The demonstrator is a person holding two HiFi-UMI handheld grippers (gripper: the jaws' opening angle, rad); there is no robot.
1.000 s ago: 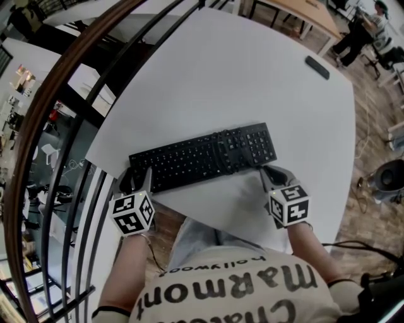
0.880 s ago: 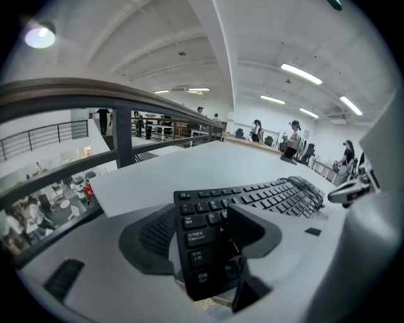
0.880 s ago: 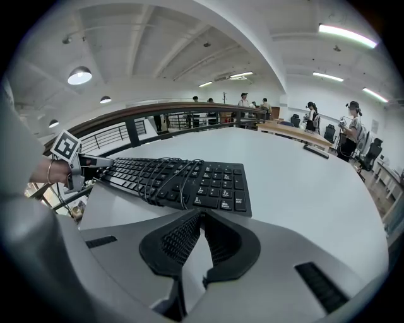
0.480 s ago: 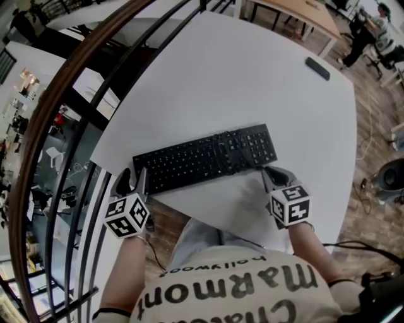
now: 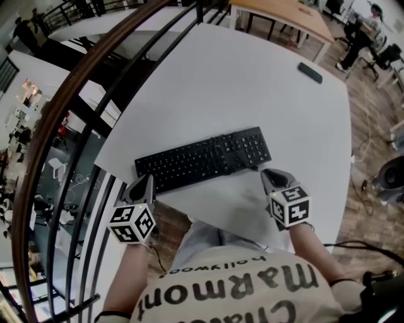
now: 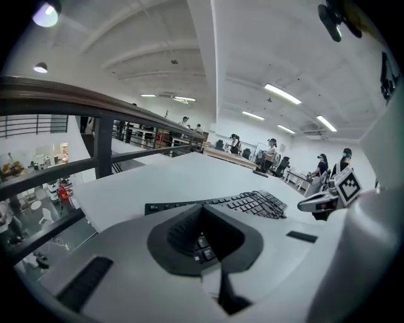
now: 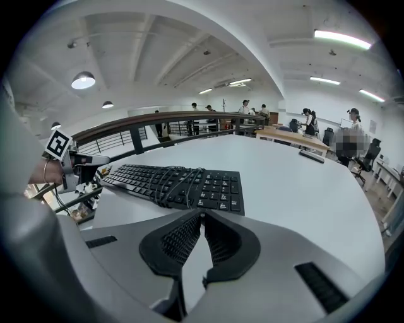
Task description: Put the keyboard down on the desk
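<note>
The black keyboard lies flat on the white desk, with its cable wound round its middle. My left gripper is at the desk's near edge, just short of the keyboard's left end. Its jaws are shut with nothing between them. In the left gripper view the keyboard lies beyond the closed tips of the left gripper. My right gripper rests by the keyboard's right front corner, shut and empty. The right gripper view shows the keyboard just ahead of the right gripper.
A small dark flat object lies at the desk's far right. A curved dark railing runs along the left, with a drop to a lower floor behind it. A wooden table and people stand at the back. A round bin is on the floor at the right.
My left gripper has drawn back from the keyboard's left front corner toward the desk edge, and its jaws have gone from open to shut. The right gripper has stayed put.
</note>
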